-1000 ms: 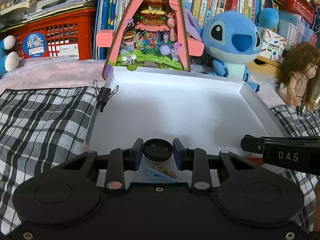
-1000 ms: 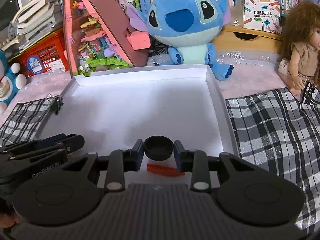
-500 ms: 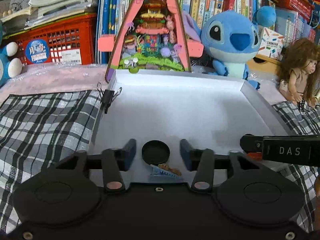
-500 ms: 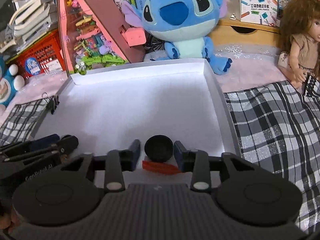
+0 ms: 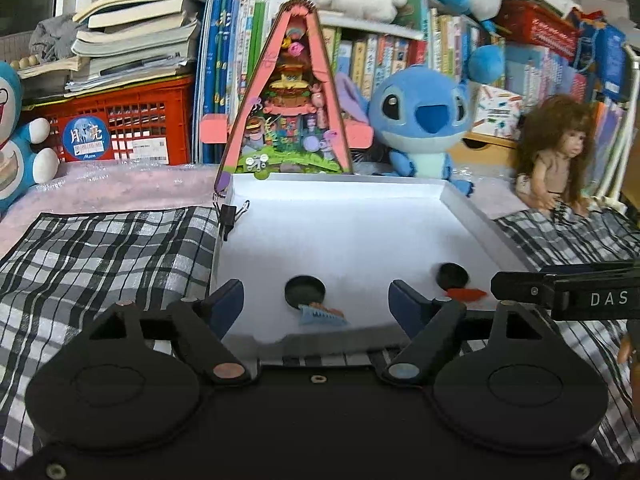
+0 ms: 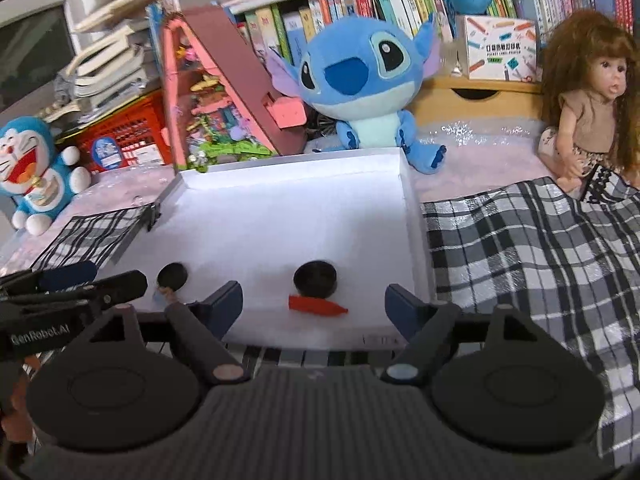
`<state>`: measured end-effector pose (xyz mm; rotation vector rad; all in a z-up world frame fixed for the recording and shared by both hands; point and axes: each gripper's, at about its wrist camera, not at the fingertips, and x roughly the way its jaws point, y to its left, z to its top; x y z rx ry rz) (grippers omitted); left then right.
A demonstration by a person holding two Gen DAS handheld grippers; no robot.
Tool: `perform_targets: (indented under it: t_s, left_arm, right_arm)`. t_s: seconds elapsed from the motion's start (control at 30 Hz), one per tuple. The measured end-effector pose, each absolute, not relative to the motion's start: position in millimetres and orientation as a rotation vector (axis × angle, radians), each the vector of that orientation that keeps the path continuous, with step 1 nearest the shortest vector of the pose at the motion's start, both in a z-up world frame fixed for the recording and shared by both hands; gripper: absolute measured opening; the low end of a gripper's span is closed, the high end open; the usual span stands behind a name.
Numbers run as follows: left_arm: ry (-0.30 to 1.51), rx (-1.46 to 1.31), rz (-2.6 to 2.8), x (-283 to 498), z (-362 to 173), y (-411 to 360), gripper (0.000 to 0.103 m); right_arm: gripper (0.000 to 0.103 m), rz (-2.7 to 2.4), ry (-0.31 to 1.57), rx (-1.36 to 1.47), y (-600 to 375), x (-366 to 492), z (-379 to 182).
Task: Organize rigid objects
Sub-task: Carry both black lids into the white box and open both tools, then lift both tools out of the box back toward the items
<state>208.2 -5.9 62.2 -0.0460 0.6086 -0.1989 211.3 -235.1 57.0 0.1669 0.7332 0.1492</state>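
Two black round pieces lie on the floor of a white shallow box [image 5: 340, 236]. One black piece [image 5: 305, 290] rests by a small blue toy [image 5: 322, 315], just ahead of my open left gripper [image 5: 316, 300]. The other black piece [image 6: 315, 278] lies by a red carrot-shaped toy [image 6: 318, 307], ahead of my open right gripper [image 6: 314, 300]. Each piece also shows in the other view, the right one in the left wrist view [image 5: 452, 275] and the left one in the right wrist view [image 6: 173, 276]. Both grippers are empty and sit at the box's near edge [image 6: 312, 340].
The box lies on a black-and-white plaid cloth [image 5: 100, 252]. A binder clip [image 5: 228, 216] grips its left wall. Behind stand a pink triangular toy house [image 5: 288, 108], a blue plush [image 5: 424, 120], a doll [image 5: 556, 156], a red crate [image 5: 120, 124] and shelves of books.
Both grippers have opened, released their black pieces onto the box floor and drawn back toward the near edge.
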Motion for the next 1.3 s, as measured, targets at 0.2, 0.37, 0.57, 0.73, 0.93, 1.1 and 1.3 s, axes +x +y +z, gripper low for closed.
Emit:
perform_targets:
  t_s: [0.2,0.37,0.57,0.73,0.93,1.1,1.3]
  left_arm:
    - [0.588,-0.041,-0.235,171.9,64.3,-1.9,0.080]
    - [0.575,-0.037,-0.253,149.3,64.4,0.3,0.081]
    - [0.567,-0.023,-0.276,130.2,64.0,0.1,0.081]
    - [0.570,-0.023,-0.293,122.1,63.6,-0.3,0.081]
    - [0.576,-0.039,-0.308,110.6,62.9,4.1,0.082]
    - [0.581,-0.062,-0.303,102.5,62.0,11.4,0.082]
    - [0.585,-0.099,-0.293,87.8,58.2,22.1,0.082]
  right_arm:
    - [0.089,0.190,0.691,0.130,-238.2,176.3,63.9]
    - [0.091,0.213,0.658,0.092,-237.2,154.9,70.1]
    - [0.091,0.234,0.632,0.075,-233.9,139.1,74.4]
    - [0.092,0.248,0.629,0.069,-229.7,133.5,73.8]
    - [0.092,0.258,0.634,0.079,-228.7,130.4,72.4]
    - [0.092,0.264,0.632,0.090,-231.6,122.4,72.7]
    - [0.092,0.266,0.629,0.089,-234.0,105.4,70.8]
